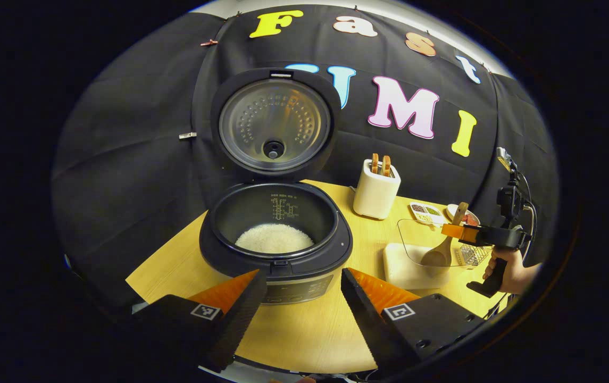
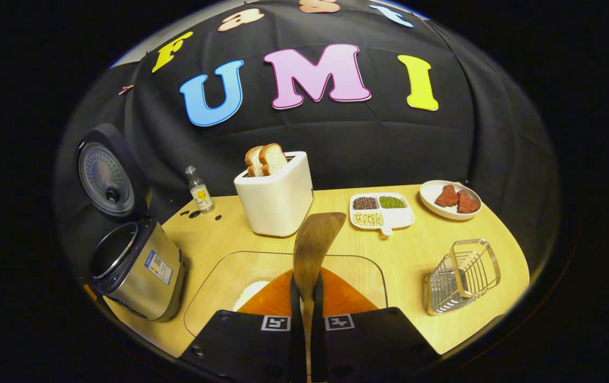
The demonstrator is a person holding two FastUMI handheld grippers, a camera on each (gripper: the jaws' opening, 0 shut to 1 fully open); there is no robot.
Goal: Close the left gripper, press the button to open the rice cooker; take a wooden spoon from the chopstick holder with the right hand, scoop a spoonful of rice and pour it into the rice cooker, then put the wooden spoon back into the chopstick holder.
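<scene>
- The rice cooker (image 1: 275,234) stands open at the left of the table (image 1: 304,330), lid (image 1: 275,122) tipped back, white rice already lying in the inner pot. In the right gripper view it sits well off to the left, so any spoonful would have to travel across bare table; a tilt on the way could scatter grains.
- The left gripper (image 1: 304,298) hovers just in front of the cooker, its fingers spread apart and holding nothing. Its opening button is hard to pick out among the front panel markings.
- The right gripper (image 2: 304,314) is clenched on the handle of the wooden spoon (image 2: 315,244), both fingers pressing it. The handle is thin and gripped low, so the spoon could twist in the grip under a load.
- The bowl of the spoon hangs over the clear rice container (image 2: 283,287). Most of its rice is hidden behind the gripper, and the transparent rim is easy to clip.
- The wire chopstick holder (image 2: 462,276) leans at the far right; a hard return could tip it.
</scene>
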